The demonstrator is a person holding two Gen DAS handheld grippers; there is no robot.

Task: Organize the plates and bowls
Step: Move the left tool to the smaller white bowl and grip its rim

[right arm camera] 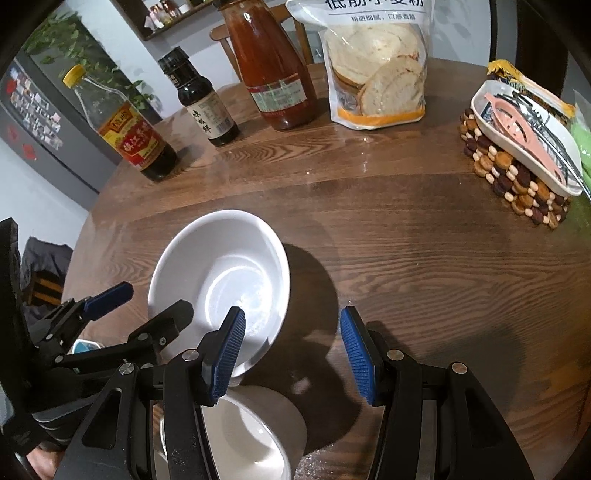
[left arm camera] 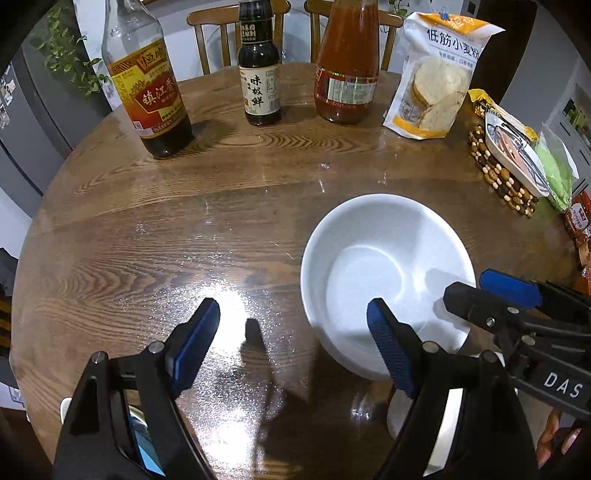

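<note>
A white bowl point(left arm camera: 384, 258) point(right arm camera: 221, 273) sits on the round wooden table point(left arm camera: 184, 229). My left gripper point(left arm camera: 295, 339) is open and straddles the bowl's left rim: one finger is above the bare table, the other over the bowl's near inside. My right gripper point(right arm camera: 293, 354) is open too and straddles the right rim, with its left pad over the bowl and its right pad outside. No pad presses on the bowl. A smaller white bowl point(right arm camera: 258, 432) point(left arm camera: 400, 411) lies close under both grippers at the table's near edge. Something blue-patterned point(right arm camera: 86, 345) is mostly hidden behind the left gripper.
At the back stand a vinegar bottle point(left arm camera: 151, 92), a dark sauce bottle point(left arm camera: 258, 74), a red sauce bottle point(left arm camera: 347, 70) and a flour bag point(left arm camera: 432, 81). At the right, a white dish of utensils point(right arm camera: 528, 147) rests on a beaded trivet point(right arm camera: 517, 184). Chairs point(left arm camera: 207, 22) stand behind the table.
</note>
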